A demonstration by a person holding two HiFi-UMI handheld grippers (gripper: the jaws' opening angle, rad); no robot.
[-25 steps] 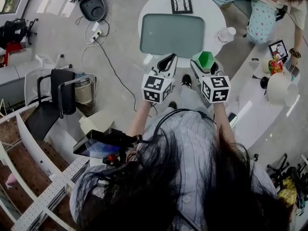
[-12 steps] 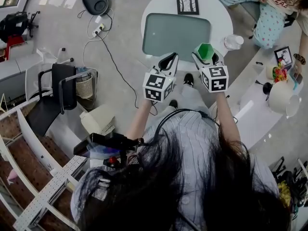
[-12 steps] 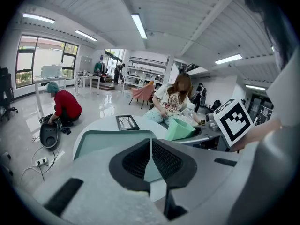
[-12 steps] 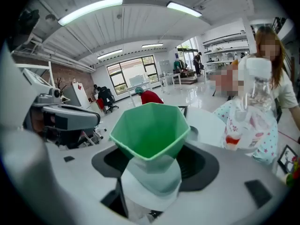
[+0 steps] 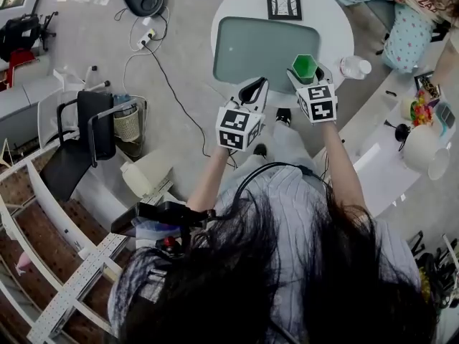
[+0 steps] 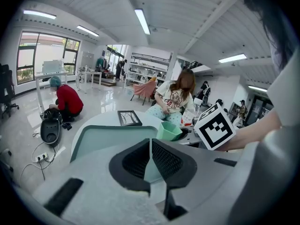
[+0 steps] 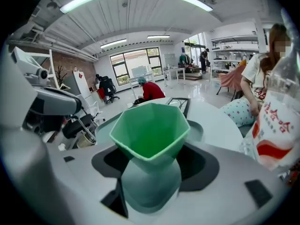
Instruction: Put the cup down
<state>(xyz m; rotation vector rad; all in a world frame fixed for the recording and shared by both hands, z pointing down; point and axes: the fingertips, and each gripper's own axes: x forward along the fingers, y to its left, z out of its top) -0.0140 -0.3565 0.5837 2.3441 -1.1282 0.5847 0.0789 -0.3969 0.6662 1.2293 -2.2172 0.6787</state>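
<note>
Hidden: your hair (image 5: pixel 287 278) fills the lower head view and covers most of your arms. The cup's base is buried between the right jaws, so you cannot tell whether it touches anything beneath.
Cup: green cup (image 7: pixel 150 130), upright with its mouth up. From the head view it sits over the near right corner of the tray (image 5: pixel 265 49).
Right gripper: your right gripper (image 7: pixel 151 172) has its jaws clamped on the cup's lower body.
Left gripper: your left gripper (image 6: pixel 150 161) has its jaws pressed together with nothing between them. It is held beside the right one, at the near edge of the table (image 5: pixel 337 27).
Surface: a round white table carries the pale green tray. A framed picture (image 5: pixel 284 0) lies at its far side and a clear bottle (image 5: pixel 355 67) at its right rim. The bottle is cut off at the right edge of the right gripper view.
Room: pale glossy floor (image 5: pixel 179 49), strip lights overhead and windows beyond. A black chair (image 5: pixel 86 135) stands to your left. One person (image 5: pixel 401 13) sits beyond the table and another (image 6: pixel 65 102) crouches on the floor.
</note>
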